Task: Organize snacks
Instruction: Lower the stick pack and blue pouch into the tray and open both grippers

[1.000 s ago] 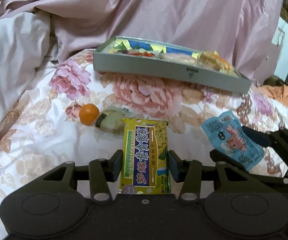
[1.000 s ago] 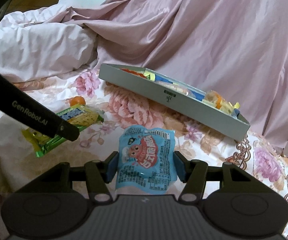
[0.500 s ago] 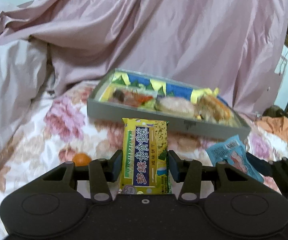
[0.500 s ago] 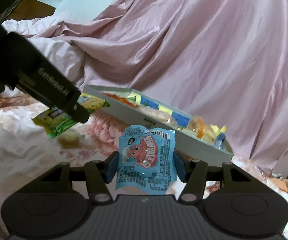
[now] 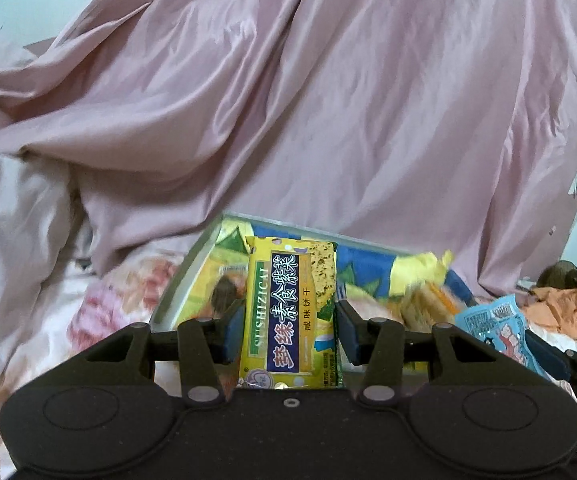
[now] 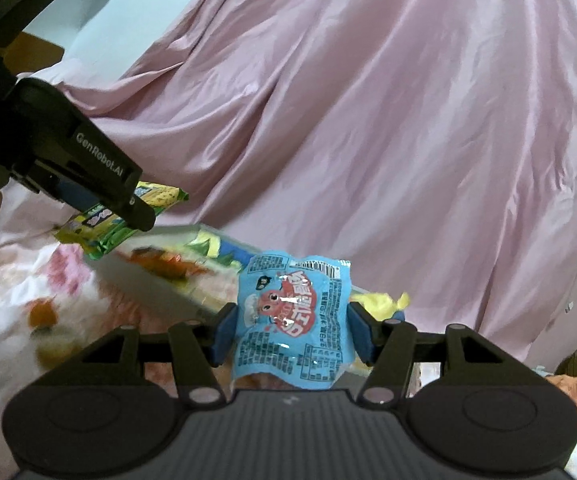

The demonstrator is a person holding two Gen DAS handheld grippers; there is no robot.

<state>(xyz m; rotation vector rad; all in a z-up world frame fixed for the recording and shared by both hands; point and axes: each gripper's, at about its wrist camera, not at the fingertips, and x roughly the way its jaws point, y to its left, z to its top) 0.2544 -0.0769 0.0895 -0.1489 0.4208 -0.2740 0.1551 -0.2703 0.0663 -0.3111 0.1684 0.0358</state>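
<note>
Pink satin sheet (image 5: 328,112) draped behind, floral bedspread (image 5: 100,312) below, pale blue wall (image 5: 28,4) upper left

Glossy plastic film wrapped the yellow cracker packet (image 5: 288,312) and the crinkled blue snack pouch (image 6: 294,320), while the pink drape (image 5: 328,100) in the upper frame shone like satin and the black tool (image 6: 292,334) bodies looked matt plastic.

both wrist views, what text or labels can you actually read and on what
"SUSHIZICAI" and "素食紫菜", with "咸味饼干" in small print: yellow packet in the left gripper.
"GenRobot.AI": side of the left gripper, seen from the right wrist.
Blue packet in the right gripper: red lettering and fine print, too glared and small to read.
Tray contents: blurred, unreadable.
</note>
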